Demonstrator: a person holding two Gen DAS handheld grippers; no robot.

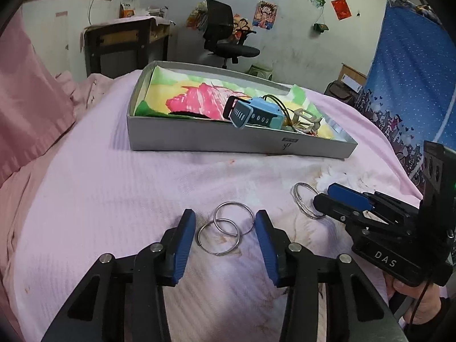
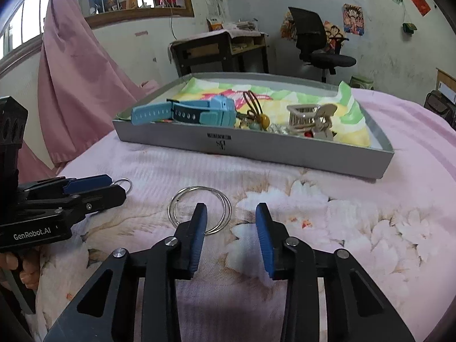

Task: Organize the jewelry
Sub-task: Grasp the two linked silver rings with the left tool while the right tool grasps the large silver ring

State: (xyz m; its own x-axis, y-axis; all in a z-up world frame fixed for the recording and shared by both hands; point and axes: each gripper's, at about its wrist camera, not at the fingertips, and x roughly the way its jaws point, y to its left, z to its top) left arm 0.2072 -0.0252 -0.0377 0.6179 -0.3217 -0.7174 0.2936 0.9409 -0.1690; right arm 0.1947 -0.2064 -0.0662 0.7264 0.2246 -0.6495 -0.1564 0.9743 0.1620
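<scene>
Two linked silver rings [image 1: 225, 231] lie on the pink bedspread between the open fingers of my left gripper [image 1: 225, 222]. A second pair of stacked silver rings [image 2: 199, 208] lies just ahead of my open right gripper [image 2: 230, 213], whose left finger overlaps their near edge; this pair also shows in the left wrist view [image 1: 305, 203]. The right gripper [image 1: 322, 202] is seen from the side there. A grey tray [image 2: 285, 154] beyond holds a blue watch [image 2: 199, 112], hair ties [image 2: 253, 111] and a beige claw clip [image 2: 310, 121].
The tray [image 1: 228, 142] is lined with a colourful cloth [image 1: 193, 97]. A pink curtain [image 2: 71, 91] hangs at the left. A dark desk [image 2: 222, 51] and a black office chair [image 2: 319, 45] stand by the far wall. A blue cloth [image 1: 413, 65] hangs at the right.
</scene>
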